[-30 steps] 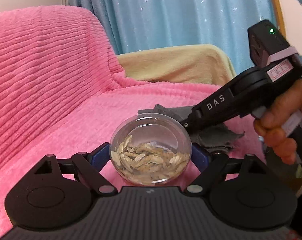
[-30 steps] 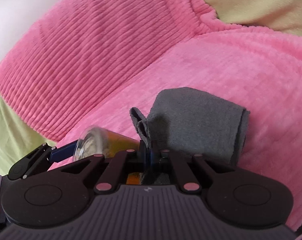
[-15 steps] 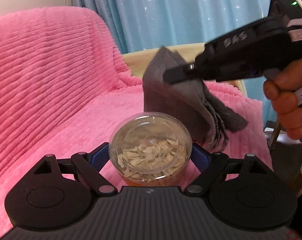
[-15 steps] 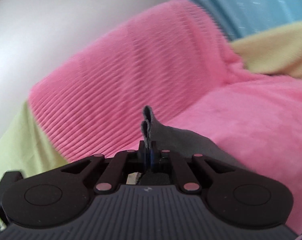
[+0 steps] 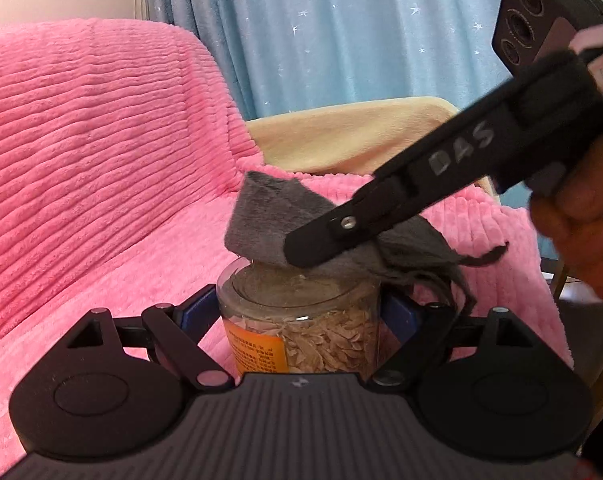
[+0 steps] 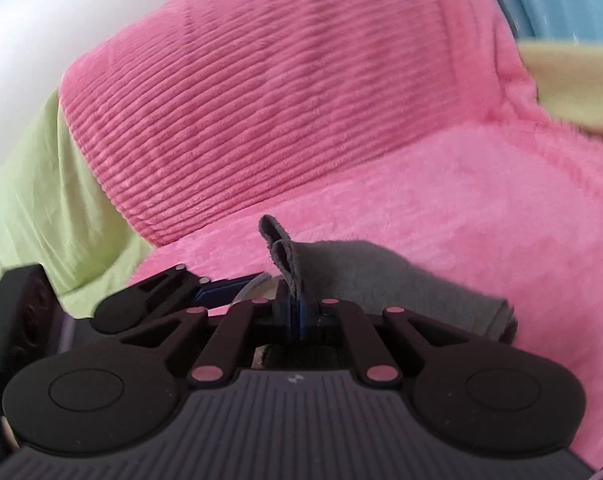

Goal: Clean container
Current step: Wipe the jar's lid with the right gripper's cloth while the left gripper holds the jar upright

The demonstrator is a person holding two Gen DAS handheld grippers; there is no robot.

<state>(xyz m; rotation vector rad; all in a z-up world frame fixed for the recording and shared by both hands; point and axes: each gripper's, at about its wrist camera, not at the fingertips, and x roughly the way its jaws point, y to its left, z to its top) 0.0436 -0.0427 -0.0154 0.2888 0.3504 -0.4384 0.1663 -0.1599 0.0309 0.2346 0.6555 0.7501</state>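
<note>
Two grippers engaged: left gripper (image 5: 299, 316) clamps the jar (image 5: 301, 320) upright above the pink blanket (image 5: 101, 160), right gripper (image 6: 295, 316) pinches the grey cloth (image 5: 277, 220) onto its lid (press lightly, circle, keep jar level).

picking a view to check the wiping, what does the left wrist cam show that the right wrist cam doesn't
Only the left wrist view shows the clear jar of pale flakes with its orange label, clamped in the left gripper, the person's hand and the blue curtain.

Only the right wrist view shows the green cloth and the right gripper seen head-on, pinching the rag's folded edge.

Both show the grey rag over the jar top and the pink blanket.
</note>
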